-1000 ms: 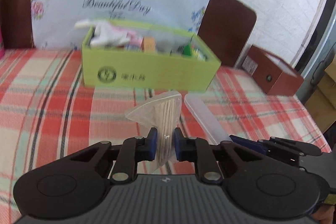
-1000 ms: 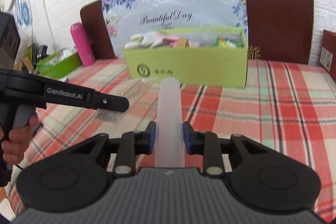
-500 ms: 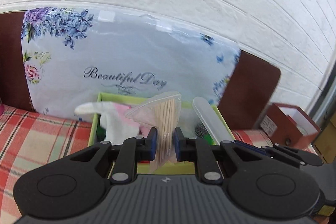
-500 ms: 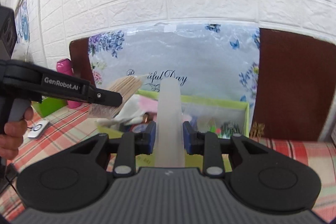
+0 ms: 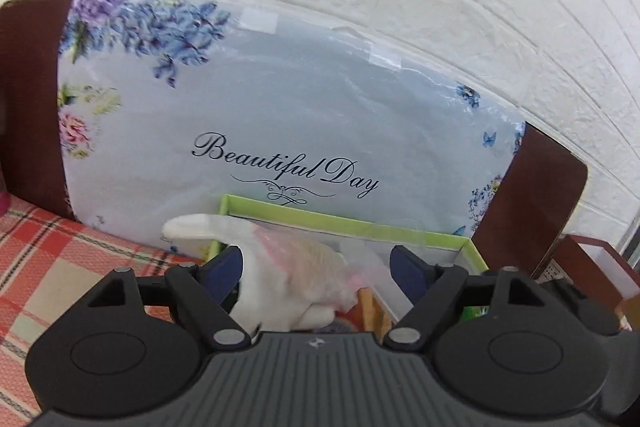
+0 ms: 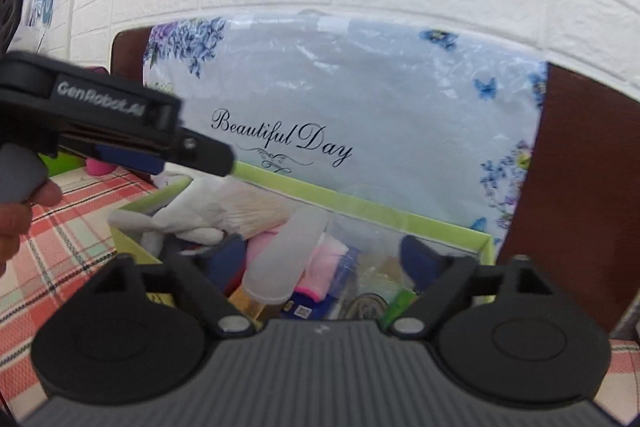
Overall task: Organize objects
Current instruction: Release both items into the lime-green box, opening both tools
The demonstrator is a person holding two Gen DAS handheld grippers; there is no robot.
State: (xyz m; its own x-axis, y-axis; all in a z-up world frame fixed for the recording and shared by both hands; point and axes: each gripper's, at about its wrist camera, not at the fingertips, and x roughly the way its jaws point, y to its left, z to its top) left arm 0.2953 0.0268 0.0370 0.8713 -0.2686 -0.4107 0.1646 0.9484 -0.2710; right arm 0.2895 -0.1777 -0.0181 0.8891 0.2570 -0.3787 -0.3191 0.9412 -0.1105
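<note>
Over the green box (image 6: 400,217), the left tool (image 5: 316,267) and right tool (image 6: 324,259) have just been opening, jaws apart, nothing gripped. The toothpick bag (image 6: 256,205) and translucent case (image 6: 288,255) lie inside; withdrawing for another item looks next.

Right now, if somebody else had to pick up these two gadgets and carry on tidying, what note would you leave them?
Left hand-held gripper: open, jaws have just been opening, nothing gripped, above the green box.
Right hand-held gripper: open, jaws have just been opening; the frosted plastic case lies loose between them, in the box.
Toothpick packet: in the box, on the white glove.
Done: both items dropped in.
Left: draw both grippers back and look for anything unsorted; none shows in these views.
</note>
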